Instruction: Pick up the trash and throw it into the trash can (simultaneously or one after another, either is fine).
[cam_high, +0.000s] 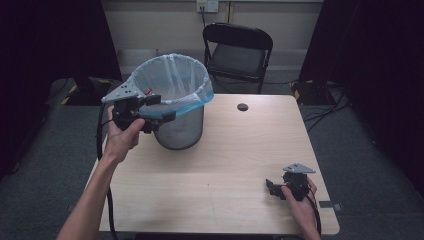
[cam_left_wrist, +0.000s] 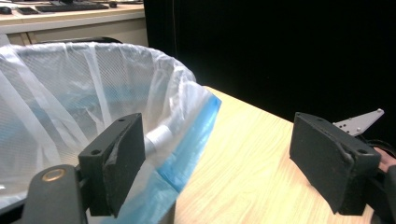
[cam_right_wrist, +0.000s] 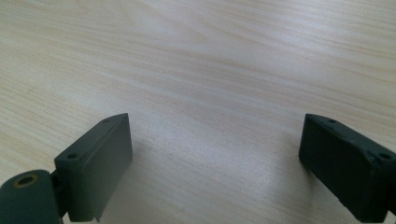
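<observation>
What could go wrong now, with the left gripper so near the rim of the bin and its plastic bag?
1. The left gripper, jaws open at the bin's rim, might tear the thin plastic bag or pull it off.
2. The mesh bin stands near the table edge and looks light, so a push could tip it. The right gripper rests far away and cannot steady it.

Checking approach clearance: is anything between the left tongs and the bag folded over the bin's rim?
Nothing visible. The left tongs stand open right at the bin liner, one jaw beside the folded blue edge, the other over bare table.
</observation>
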